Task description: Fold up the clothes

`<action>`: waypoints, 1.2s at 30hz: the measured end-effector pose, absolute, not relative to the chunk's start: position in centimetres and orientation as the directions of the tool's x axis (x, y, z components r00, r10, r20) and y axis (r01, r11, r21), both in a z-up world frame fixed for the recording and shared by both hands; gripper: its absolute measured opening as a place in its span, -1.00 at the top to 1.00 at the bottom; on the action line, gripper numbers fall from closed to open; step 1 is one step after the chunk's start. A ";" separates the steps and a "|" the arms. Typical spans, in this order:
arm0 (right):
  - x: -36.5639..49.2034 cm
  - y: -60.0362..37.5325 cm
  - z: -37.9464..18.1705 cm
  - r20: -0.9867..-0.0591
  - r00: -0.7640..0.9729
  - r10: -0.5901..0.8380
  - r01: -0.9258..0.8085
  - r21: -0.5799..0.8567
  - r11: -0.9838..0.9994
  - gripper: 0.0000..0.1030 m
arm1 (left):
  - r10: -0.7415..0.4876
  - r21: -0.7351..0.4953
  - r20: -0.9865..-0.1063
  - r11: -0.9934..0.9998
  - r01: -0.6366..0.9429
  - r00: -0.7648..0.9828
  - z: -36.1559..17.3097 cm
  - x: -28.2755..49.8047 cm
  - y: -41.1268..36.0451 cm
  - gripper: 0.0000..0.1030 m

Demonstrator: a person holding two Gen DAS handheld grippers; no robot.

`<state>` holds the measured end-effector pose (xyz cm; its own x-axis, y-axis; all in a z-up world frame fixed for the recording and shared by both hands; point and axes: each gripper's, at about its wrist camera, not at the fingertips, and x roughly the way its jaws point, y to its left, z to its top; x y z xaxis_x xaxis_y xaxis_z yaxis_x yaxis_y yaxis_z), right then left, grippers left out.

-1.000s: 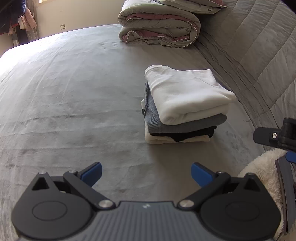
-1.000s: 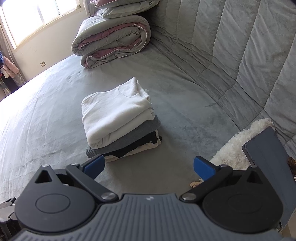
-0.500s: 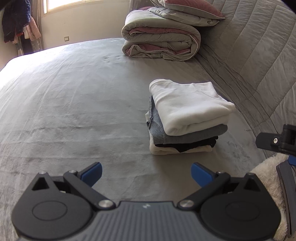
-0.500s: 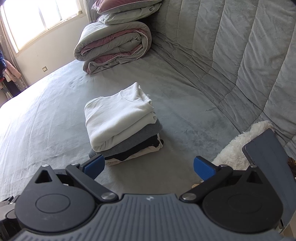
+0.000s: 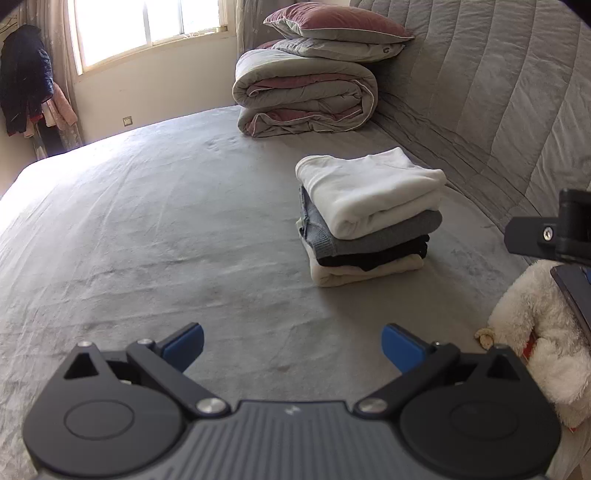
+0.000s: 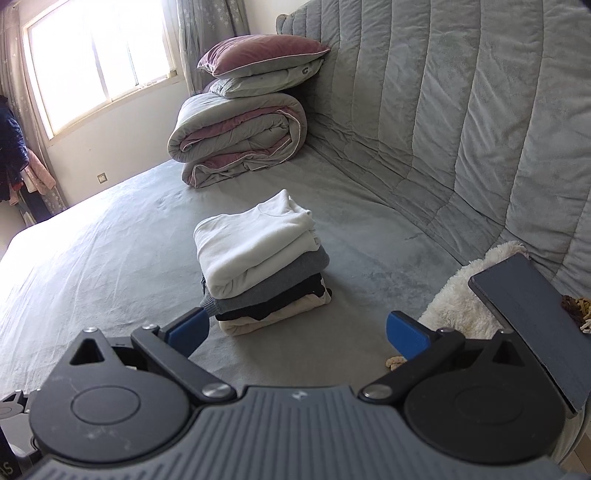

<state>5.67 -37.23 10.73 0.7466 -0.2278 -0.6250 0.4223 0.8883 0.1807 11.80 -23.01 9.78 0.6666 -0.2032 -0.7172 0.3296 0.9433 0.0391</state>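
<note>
A stack of folded clothes (image 5: 365, 218) sits on the grey bed (image 5: 147, 229): a white top on a grey knit, a black piece and a cream piece. It also shows in the right wrist view (image 6: 262, 262). My left gripper (image 5: 291, 345) is open and empty, held back from the stack to its left. My right gripper (image 6: 297, 334) is open and empty, just short of the stack's near edge. Part of the right gripper's body shows at the right edge of the left wrist view.
A rolled duvet (image 5: 306, 96) with two pillows (image 5: 336, 33) lies at the bed's far end. A padded grey headboard (image 6: 461, 110) runs along the right. A white fluffy toy (image 5: 543, 332) and a dark tablet (image 6: 532, 328) lie at the near right. Coats (image 5: 26, 81) hang by the window.
Both grippers have pulled back and tilted up, so the stack looks farther away and the window and pillows have come into view. The stack has not moved.
</note>
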 end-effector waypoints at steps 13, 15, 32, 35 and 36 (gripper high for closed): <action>1.1 -35.1 9.5 -0.676 0.714 -0.182 0.468 0.267 0.842 -1.00 | -0.223 0.044 -0.725 0.929 0.368 0.651 9.6 6.9 -20.8 -0.99; 0.8 -34.8 9.4 -0.684 0.707 -0.183 0.475 0.266 0.839 -1.00 | -0.221 0.044 -0.727 0.930 0.366 0.650 9.5 6.7 -20.4 -0.99; 1.0 -33.2 8.5 -0.716 0.679 -0.163 0.468 0.251 0.847 -1.00 | -0.218 0.028 -0.734 0.937 0.349 0.643 9.5 6.9 -19.3 -0.99; 1.0 -33.1 8.3 -0.719 0.676 -0.160 0.466 0.249 0.849 -1.00 | -0.220 0.026 -0.734 0.937 0.350 0.643 9.5 6.9 -19.3 -0.99; 1.0 -33.0 8.3 -0.720 0.675 -0.160 0.466 0.248 0.850 -1.00 | -0.220 0.025 -0.734 0.937 0.349 0.643 9.5 6.9 -19.3 -0.99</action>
<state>1.00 -33.01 8.33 0.6752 -0.1600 -0.7201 0.4657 0.8496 0.2478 6.92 -19.27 9.54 0.6425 -0.2197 -0.7341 0.3490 0.9368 0.0250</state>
